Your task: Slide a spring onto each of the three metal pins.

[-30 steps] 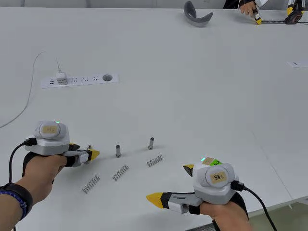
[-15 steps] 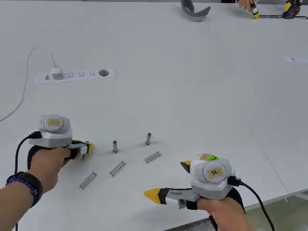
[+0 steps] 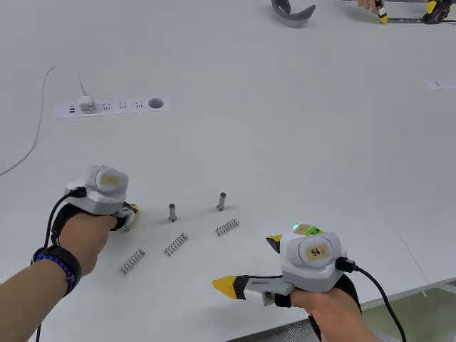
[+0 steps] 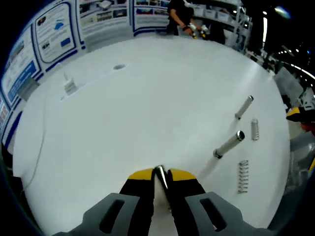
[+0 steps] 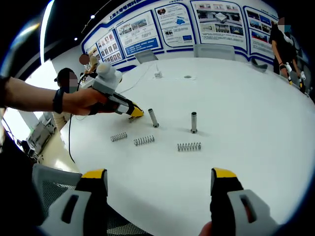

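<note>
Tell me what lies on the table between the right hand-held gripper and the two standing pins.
Three loose springs lie there in a row, short of the pins, as the right gripper view shows; the right hand-held gripper is open.

1. Right gripper (image 3: 251, 265): the right-hand label (image 3: 315, 251) is a tan patch on the round top. It carries two dark characters. In the head view I read them as "95", but I cannot confirm which way up they stand.
2. Left gripper (image 3: 132, 209): the left-hand label (image 3: 109, 180), also tan, carries dark marks too blurred for me to read.
3. Wall posters (image 5: 177, 22): these blue-and-white panels carry headings and blocks of print. I can read no word on them.
</note>
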`<state>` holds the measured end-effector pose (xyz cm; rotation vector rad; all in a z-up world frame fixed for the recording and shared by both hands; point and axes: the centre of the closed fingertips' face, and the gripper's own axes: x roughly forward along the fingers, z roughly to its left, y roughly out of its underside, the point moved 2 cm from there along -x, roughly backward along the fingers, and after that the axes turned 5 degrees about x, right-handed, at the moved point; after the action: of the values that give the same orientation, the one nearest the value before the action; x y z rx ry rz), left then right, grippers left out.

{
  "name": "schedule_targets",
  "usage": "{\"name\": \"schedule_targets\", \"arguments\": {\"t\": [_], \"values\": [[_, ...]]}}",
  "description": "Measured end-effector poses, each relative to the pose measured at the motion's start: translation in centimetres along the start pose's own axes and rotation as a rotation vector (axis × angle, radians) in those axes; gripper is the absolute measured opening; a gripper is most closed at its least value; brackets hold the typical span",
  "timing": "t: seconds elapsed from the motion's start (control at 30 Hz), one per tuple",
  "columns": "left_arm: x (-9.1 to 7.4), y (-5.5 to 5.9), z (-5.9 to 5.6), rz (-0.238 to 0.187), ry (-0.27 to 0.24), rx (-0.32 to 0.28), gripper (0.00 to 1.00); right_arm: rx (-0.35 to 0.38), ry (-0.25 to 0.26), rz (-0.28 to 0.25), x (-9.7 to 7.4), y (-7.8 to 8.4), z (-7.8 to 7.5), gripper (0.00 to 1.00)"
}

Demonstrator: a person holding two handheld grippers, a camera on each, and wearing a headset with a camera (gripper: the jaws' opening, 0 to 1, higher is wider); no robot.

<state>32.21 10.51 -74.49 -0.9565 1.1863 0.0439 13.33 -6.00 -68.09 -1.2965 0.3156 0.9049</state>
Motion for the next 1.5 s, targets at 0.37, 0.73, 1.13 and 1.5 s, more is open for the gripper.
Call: {"name": "schedule_targets", "arguments": {"t": [0.37, 0.73, 1.13, 1.5], "values": [[-0.2, 0.3, 0.5, 0.012, -0.016, -0.104, 0.07, 0.006, 0.017, -0.009, -0.5, -0.1, -0.7, 0.88], [-2.7, 0.7, 1.5, -0.042, -0.038, -0.192, 0.07, 0.011, 0.007, -0.009, 0.0, 0.0, -0.2, 0.87], [-5.0, 0.7, 1.8, -0.098, -0.037, -0.217, 0.07, 0.011, 0.006, -0.012, -0.2, -0.1, -0.2, 0.87], [-5.7, 1.3, 1.9, -0.104, -0.042, -0.215, 0.07, 0.007, -0.001, -0.010, -0.1, -0.1, 0.0, 0.87]]}}
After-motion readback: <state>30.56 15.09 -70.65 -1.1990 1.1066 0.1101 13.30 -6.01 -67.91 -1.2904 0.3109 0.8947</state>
